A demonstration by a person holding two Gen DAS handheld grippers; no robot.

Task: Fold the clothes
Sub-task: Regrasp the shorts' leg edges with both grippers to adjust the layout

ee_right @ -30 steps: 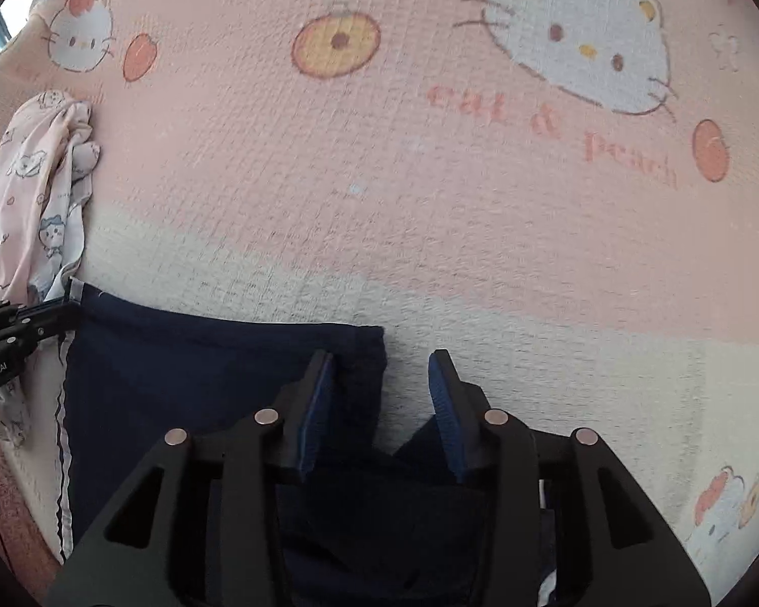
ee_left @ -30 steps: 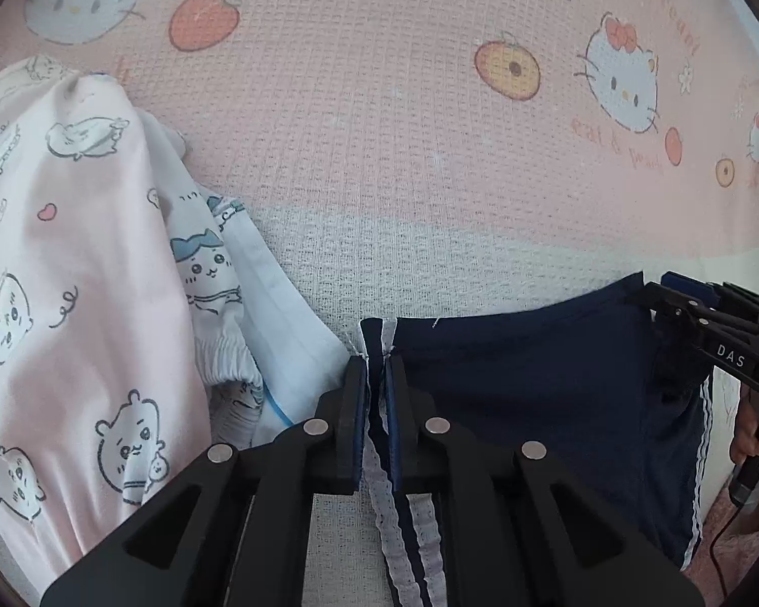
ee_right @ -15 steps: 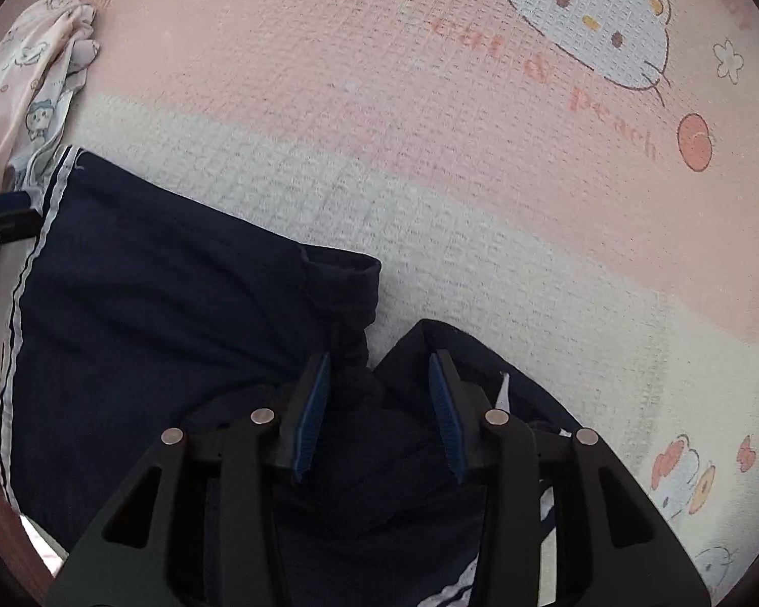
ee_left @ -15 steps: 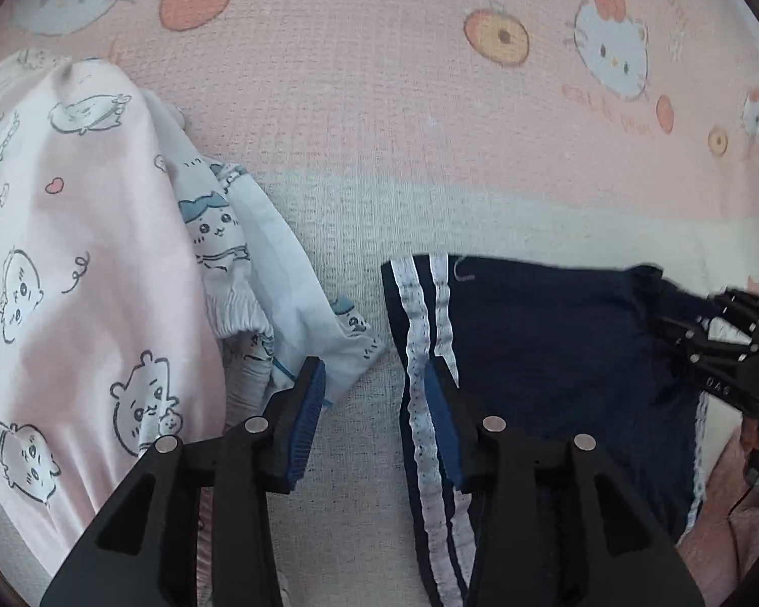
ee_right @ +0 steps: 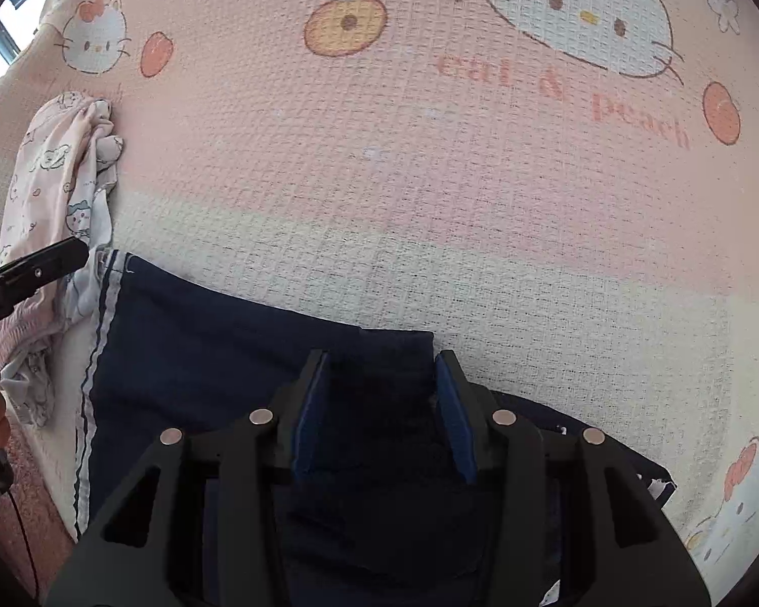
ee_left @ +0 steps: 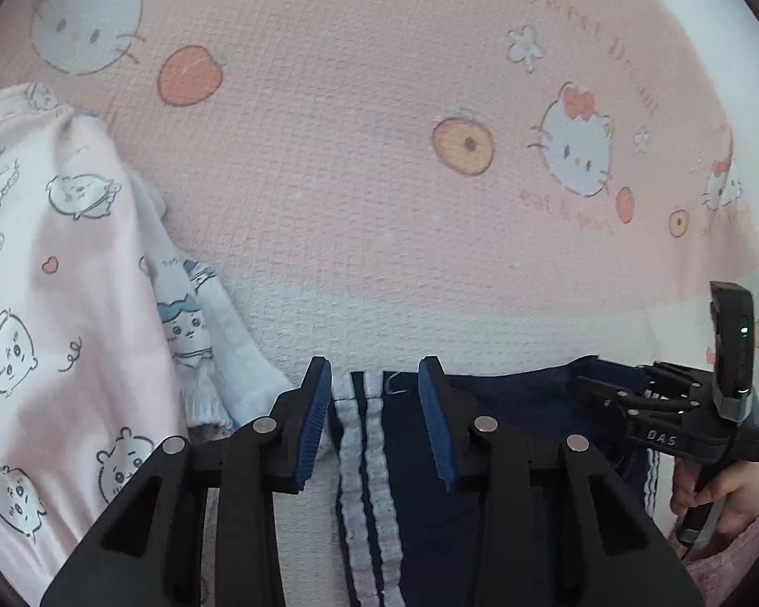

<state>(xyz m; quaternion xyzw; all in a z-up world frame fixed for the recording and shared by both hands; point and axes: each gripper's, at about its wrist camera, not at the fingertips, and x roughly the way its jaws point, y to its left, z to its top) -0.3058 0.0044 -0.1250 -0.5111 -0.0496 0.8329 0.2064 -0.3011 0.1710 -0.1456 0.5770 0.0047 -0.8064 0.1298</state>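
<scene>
Both grippers gape — left gripper [ee_left: 374, 422] over the navy shorts' [ee_right: 217, 354] striped edge, right gripper [ee_right: 379, 404] over a bunched corner — either could pinch just one layer

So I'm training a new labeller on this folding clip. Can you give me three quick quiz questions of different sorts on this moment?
1. True or false: the left gripper is shut on the shorts.
2. Which stripes run down the shorts' edge: A red, B white, C yellow?
3. Fill in: the pink pyjamas lie to the ___ of the shorts in the left wrist view.

Key: 1 false, its fingers stand open astride the striped edge. 2 B. 3 left.
</scene>
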